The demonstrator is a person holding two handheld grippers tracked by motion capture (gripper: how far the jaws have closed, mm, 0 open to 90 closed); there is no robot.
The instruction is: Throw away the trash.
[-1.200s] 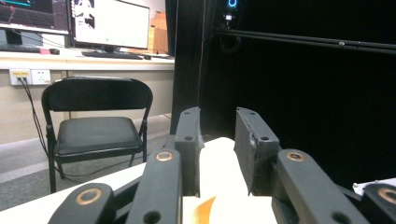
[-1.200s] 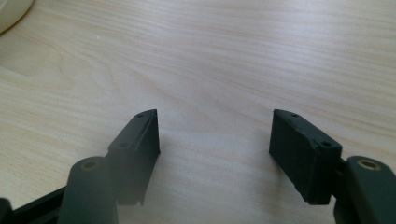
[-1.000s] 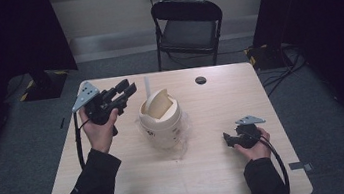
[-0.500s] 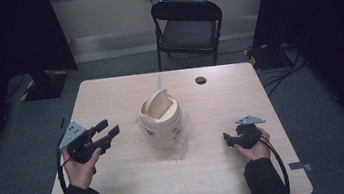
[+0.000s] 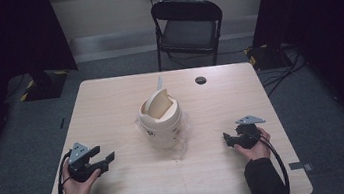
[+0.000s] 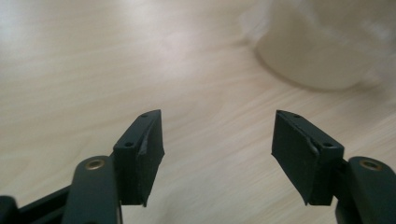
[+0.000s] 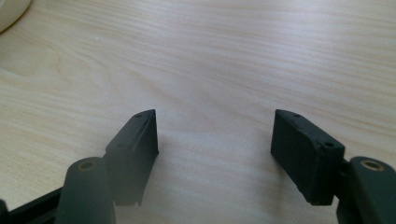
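Light wooden rectangular table [image 5: 111,110]: the landmark for all that follows.

Small cream plastic bin with a tilted swing lid [image 5: 159,114]: upright near the table's middle, standing on crinkled clear plastic wrap [image 5: 185,138] that spreads around its base. In the left gripper view the bin appears as a blurred pale shape [image 6: 322,51] at upper right, well apart from the jaws.

Round dark hole [image 5: 200,80]: in the tabletop near its far edge, beyond the bin and to its right.

Left black two-jaw gripper [image 5: 106,159]: held in the person's left hand [image 5: 77,180] at the table's near left corner, grey three-cornered plate on top, jaws pointing toward the bin. Its own view [image 6: 217,144] shows the jaws spread wide with bare wood between them, nothing held.

Right black two-jaw gripper [image 5: 226,137]: held in the person's right hand [image 5: 255,149] at the table's near right side, well apart from the bin. Its own view [image 7: 214,142] shows the jaws spread wide over bare wood, nothing held.

Black folding chair [image 5: 186,27]: on the grey floor just beyond the table's far edge.
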